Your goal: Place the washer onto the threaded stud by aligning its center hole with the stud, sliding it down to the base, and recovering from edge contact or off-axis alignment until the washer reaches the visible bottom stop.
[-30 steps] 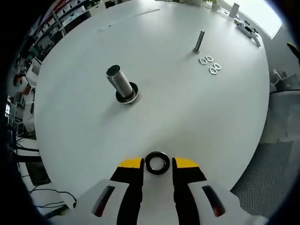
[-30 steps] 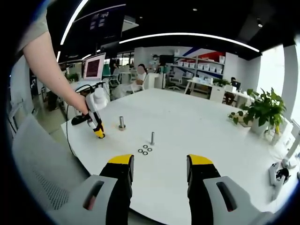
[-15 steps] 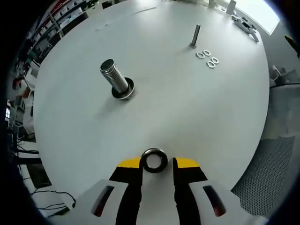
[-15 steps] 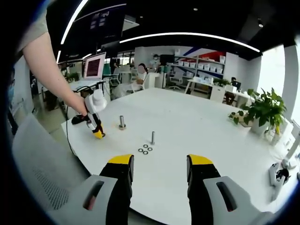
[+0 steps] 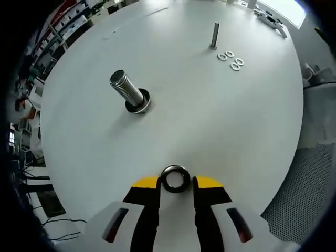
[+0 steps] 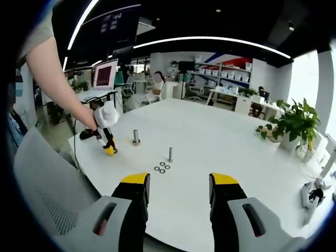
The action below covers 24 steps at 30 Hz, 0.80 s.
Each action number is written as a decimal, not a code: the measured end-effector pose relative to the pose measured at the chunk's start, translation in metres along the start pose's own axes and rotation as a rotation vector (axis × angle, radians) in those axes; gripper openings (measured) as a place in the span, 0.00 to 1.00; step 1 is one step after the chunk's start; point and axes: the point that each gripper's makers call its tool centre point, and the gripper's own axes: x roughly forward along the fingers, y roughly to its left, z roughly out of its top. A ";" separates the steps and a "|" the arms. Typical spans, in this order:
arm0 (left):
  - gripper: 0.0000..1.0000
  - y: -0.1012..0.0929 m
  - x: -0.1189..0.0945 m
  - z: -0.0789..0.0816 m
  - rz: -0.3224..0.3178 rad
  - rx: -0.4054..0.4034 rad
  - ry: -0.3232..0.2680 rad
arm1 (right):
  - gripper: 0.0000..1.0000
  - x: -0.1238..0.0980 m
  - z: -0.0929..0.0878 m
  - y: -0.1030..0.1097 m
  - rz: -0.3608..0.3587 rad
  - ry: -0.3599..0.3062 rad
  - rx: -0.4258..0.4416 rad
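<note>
We see the left gripper [image 5: 176,184] clamping the washer [image 5: 175,178], the threaded stud [image 5: 129,93] ahead-left, while the right gripper [image 6: 178,185] stands open.

Both grippers share one build: the left gripper [image 5: 175,185] and right gripper [image 6: 179,185] each have two black jaws capped in yellow, on pale grey bodies with a dark slot beside each jaw; the person's arm [image 6: 58,73] is bare below a short sleeve

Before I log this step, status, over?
Left gripper shut on washer. Right gripper open, idle. Threaded stud ahead, bare path.
</note>
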 end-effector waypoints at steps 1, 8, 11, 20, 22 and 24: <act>0.24 0.000 0.000 0.000 -0.001 -0.001 0.002 | 0.47 0.000 0.000 0.000 0.000 0.000 0.000; 0.24 0.001 0.001 0.003 -0.006 -0.006 -0.005 | 0.47 0.000 0.000 0.000 -0.001 0.001 0.001; 0.22 -0.004 0.001 0.001 -0.043 -0.065 0.004 | 0.47 0.000 0.000 0.000 -0.001 0.002 0.001; 0.23 -0.005 -0.001 0.001 -0.042 -0.039 0.021 | 0.47 0.000 0.000 -0.001 -0.003 0.002 0.002; 0.24 -0.007 -0.001 0.000 -0.046 -0.011 0.036 | 0.47 0.000 0.000 0.000 -0.003 0.002 0.002; 0.25 -0.006 -0.001 0.000 -0.046 -0.005 0.043 | 0.47 0.000 0.000 0.000 -0.004 0.001 0.003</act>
